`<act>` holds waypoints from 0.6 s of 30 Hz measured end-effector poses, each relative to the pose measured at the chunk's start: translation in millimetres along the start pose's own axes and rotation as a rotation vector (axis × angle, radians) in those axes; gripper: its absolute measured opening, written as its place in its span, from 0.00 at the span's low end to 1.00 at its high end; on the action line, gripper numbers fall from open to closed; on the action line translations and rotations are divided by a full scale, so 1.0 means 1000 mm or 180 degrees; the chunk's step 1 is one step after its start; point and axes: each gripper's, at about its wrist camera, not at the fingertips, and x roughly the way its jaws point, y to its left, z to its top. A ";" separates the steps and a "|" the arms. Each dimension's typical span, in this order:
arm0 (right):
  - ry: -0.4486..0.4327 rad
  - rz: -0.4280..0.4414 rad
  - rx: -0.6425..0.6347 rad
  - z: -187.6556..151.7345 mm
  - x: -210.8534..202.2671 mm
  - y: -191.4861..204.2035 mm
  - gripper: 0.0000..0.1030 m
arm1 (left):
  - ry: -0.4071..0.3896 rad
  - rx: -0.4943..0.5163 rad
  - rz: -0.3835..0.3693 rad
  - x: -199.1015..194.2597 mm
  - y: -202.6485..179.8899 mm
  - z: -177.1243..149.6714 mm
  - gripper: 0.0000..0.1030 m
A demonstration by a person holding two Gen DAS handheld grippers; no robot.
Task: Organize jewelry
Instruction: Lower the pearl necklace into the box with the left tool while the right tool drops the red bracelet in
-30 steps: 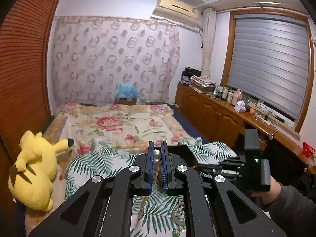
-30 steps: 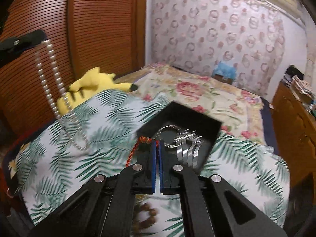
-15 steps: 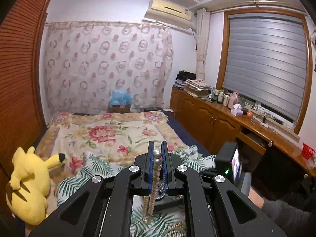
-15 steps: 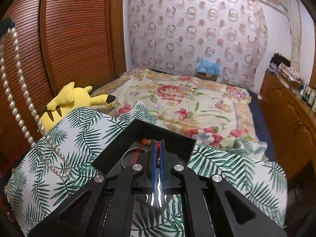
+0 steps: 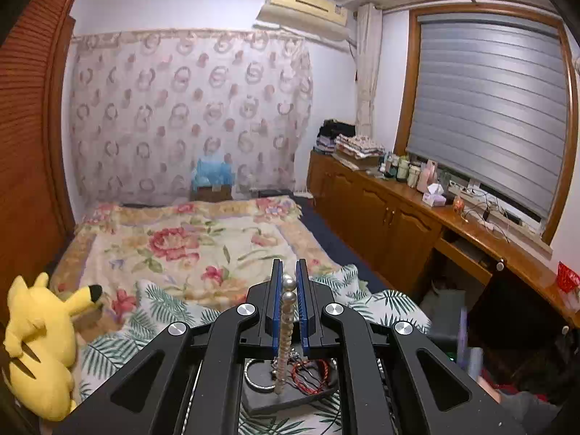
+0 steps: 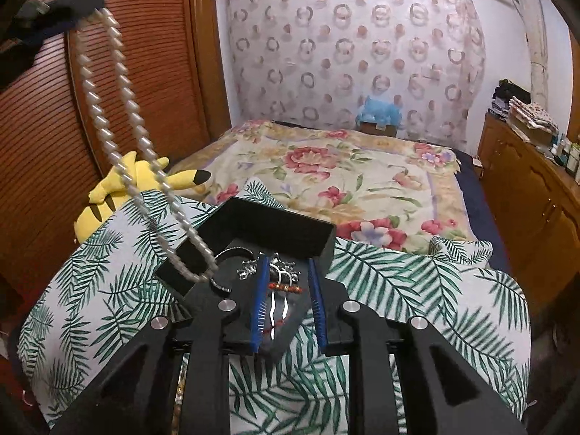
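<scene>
My left gripper (image 5: pixel 289 268) is shut on a white pearl necklace (image 5: pixel 288 297). The strand hangs down to a black tray (image 5: pixel 261 400) that holds a silver bangle (image 5: pixel 253 377) and a red cord bracelet (image 5: pixel 308 377). In the right wrist view the left gripper (image 6: pixel 72 3) is high at the upper left, and the pearl necklace (image 6: pixel 108 108) loops down to the near left corner of the black tray (image 6: pixel 275 224). My right gripper (image 6: pixel 288 290) hangs over the tray with its jaws opening. The red cord bracelet (image 6: pixel 286 287) and a wavy silver piece (image 6: pixel 279 311) lie between them, untouched.
The tray rests on a palm-leaf cloth (image 6: pixel 398 290) at the foot of a bed with a floral blanket (image 6: pixel 344 174). A yellow plush toy (image 6: pixel 119 188) lies to the left beside slatted wooden doors (image 6: pixel 43 127). A wooden sideboard (image 5: pixel 398 217) with bottles runs along the right wall.
The right gripper moved in over the tray and its jaws parted, leaving the red cord bracelet in the tray. The left gripper carried the pearl necklace toward the tray.
</scene>
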 end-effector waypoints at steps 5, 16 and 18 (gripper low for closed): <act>-0.0014 0.0022 -0.0041 -0.013 -0.016 0.002 0.23 | 0.0286 0.0040 0.0019 0.027 -0.001 -0.022 0.07; -0.0083 0.0131 -0.0045 -0.063 -0.055 0.023 0.23 | 0.0590 0.0198 0.0209 -0.001 0.016 -0.110 0.33; -0.0083 0.0132 -0.0038 -0.072 -0.060 0.028 0.23 | 0.0636 0.0163 0.0223 -0.009 0.021 -0.127 0.33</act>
